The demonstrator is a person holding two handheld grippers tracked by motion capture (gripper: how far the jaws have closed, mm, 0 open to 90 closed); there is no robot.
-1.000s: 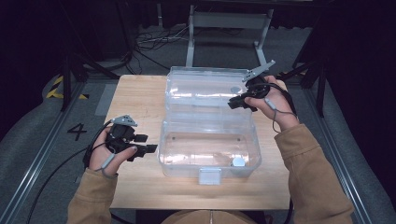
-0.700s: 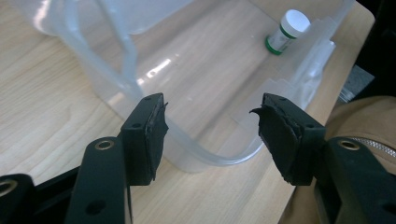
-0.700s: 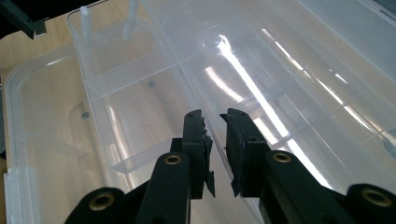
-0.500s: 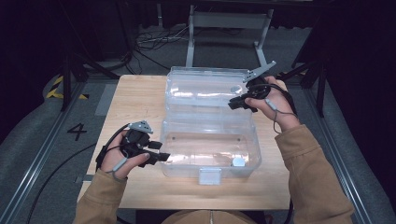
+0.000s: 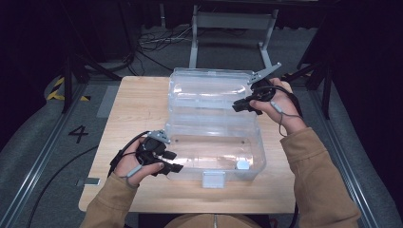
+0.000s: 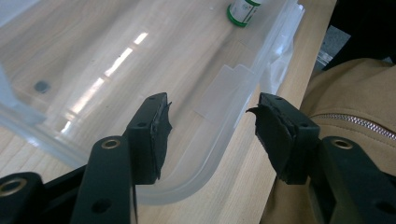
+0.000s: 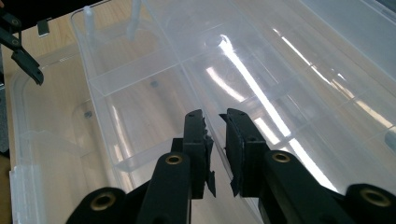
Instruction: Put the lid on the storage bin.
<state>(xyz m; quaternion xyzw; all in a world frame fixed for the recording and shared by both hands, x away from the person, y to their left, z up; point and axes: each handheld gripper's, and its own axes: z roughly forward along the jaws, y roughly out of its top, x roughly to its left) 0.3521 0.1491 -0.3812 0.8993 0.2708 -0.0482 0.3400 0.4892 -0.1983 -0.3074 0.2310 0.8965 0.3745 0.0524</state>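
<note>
High view: an open clear box [image 5: 214, 142] lies on the worktop [image 5: 138, 99], its lid [image 5: 211, 90] folded back. Left gripper view: the left gripper [image 6: 210, 128], jaws spread and just closing slightly, straddles the box's corner rim. Right gripper view: the right gripper [image 7: 215, 140] pinches the lid's edge.

Your open box [image 5: 216, 152] sits at the centre of the bench [image 5: 138, 99], its lid [image 5: 211, 92] lying flat behind it, toward the top of the frame. A small bottle [image 5: 243, 165] stands inside the box at its lower right corner. Your left claw [image 5: 172, 161] is at the box's lower left corner, straddling the rim there; your right claw [image 5: 239, 106] is at the lid's right edge.
</note>
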